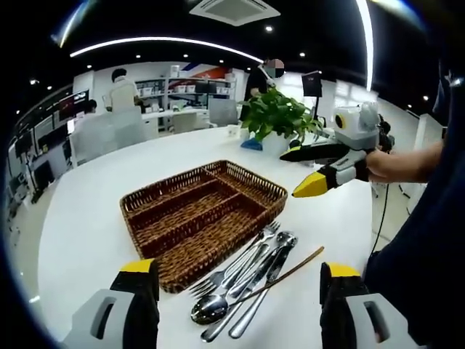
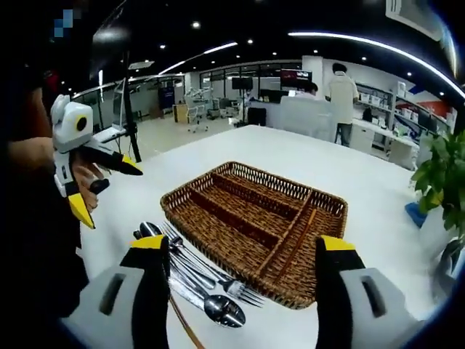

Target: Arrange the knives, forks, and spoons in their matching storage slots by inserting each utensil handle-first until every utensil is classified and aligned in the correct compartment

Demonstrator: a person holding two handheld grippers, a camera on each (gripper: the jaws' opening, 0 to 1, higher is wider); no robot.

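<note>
A brown wicker tray (image 1: pixel 171 180) with long compartments lies on the white table, its slots bare. A pile of steel forks and spoons (image 1: pixel 243 280) rests beside its near edge, with a thin wooden stick (image 1: pixel 294 267) across it. My left gripper (image 1: pixel 238 275) hovers open just short of the pile. My right gripper (image 1: pixel 290 174) hangs open in a hand, above the table right of the tray. In the right gripper view the tray (image 2: pixel 196 182) sits straight ahead, and the utensils (image 2: pixel 207 283) lie to its left beneath my open right gripper (image 2: pixel 245 251). The left gripper (image 2: pixel 112 196) is held open at the left.
A potted green plant (image 1: pixel 276 116) stands on the table beyond the tray, also seen as a plant (image 2: pixel 445 171) at the right edge. The white tabletop (image 1: pixel 87 233) stretches wide around the tray. People stand at desks and shelves in the background.
</note>
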